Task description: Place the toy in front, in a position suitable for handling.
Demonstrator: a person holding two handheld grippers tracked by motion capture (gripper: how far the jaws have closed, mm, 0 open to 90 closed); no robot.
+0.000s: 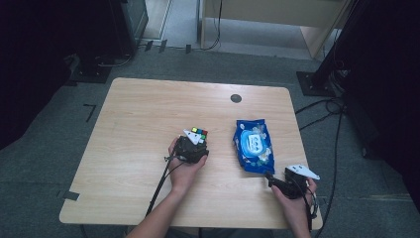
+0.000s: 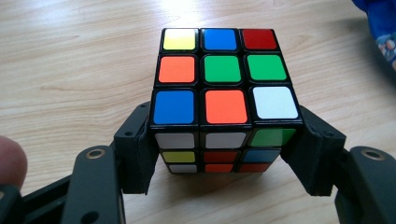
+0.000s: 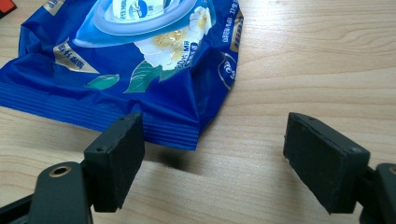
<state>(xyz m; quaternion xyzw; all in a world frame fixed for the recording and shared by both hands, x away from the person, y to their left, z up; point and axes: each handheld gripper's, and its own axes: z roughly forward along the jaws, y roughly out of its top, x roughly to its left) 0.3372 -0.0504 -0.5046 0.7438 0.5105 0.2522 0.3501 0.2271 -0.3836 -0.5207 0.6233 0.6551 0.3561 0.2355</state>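
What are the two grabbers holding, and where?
The left gripper squeezes the puzzle cube by two opposite sides. The right gripper is open, holding nothing.

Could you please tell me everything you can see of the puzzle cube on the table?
The puzzle cube is a black-framed plastic three-by-three with scrambled stickers: its top shows yellow, blue, red, orange, green, green, blue, orange, white. It sits flat and upright on the wooden table, left of the blue packet. The left gripper is shut on its two opposite sides.

Left gripper (image 2: 224, 158) clamped, right gripper (image 3: 215, 158) jaws spread wide
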